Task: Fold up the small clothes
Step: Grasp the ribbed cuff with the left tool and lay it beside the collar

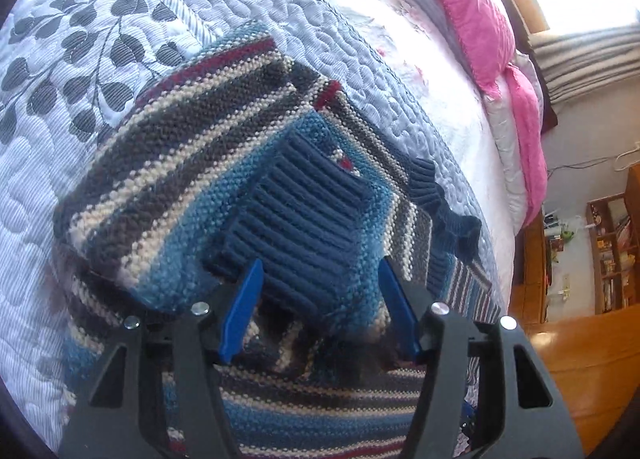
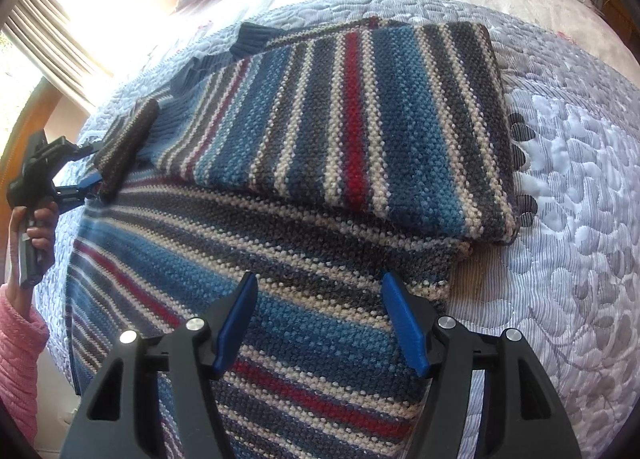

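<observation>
Right wrist: right gripper spread wide, empty, above striped sweater; left gripper at 9 o'clock, grip unclear.

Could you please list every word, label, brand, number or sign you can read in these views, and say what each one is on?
No text can be read in either view.
Striped knitted sweater: a small red-and-white mark by the navy ribbed collar, no letters legible.
Wooden bookshelf: book spines too small and blurred to read.
Black tools with blue fingers: no markings show.
</observation>
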`<act>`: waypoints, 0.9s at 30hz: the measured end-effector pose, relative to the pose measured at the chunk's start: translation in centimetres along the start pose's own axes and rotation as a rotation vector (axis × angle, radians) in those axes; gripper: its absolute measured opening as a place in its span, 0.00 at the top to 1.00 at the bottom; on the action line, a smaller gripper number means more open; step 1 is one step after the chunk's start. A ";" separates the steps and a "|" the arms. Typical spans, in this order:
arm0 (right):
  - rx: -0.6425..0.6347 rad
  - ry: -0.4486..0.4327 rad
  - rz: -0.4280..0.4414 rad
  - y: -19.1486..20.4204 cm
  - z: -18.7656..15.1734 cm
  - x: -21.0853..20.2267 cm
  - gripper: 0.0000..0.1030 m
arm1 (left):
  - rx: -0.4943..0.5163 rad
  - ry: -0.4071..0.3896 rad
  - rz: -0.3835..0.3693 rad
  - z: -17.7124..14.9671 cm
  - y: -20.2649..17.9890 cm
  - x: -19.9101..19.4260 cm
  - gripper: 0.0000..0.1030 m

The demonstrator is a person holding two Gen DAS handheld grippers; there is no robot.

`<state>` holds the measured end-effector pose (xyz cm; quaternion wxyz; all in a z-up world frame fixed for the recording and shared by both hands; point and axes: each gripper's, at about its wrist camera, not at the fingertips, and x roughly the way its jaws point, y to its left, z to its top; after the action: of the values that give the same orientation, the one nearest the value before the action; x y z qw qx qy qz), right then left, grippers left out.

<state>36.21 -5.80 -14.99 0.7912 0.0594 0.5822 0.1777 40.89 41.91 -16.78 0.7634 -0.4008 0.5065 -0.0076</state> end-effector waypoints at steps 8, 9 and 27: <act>-0.011 -0.006 0.003 -0.2 -0.3 -0.1 0.37 | 0.059 -0.024 0.079 -1.7 -1.8 -1.5 0.48; -0.015 -0.007 0.001 -0.2 -0.3 -0.1 0.36 | 0.081 -0.037 0.112 -2.1 -1.9 -2.0 0.41; -0.003 -0.010 0.002 -0.3 0.4 0.7 0.34 | 0.062 -0.021 0.147 -0.6 -1.6 1.5 0.65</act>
<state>36.81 -5.78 -15.56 0.7940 0.0598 0.5779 0.1790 41.83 39.82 -17.01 0.7791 -0.3386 0.5263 0.0371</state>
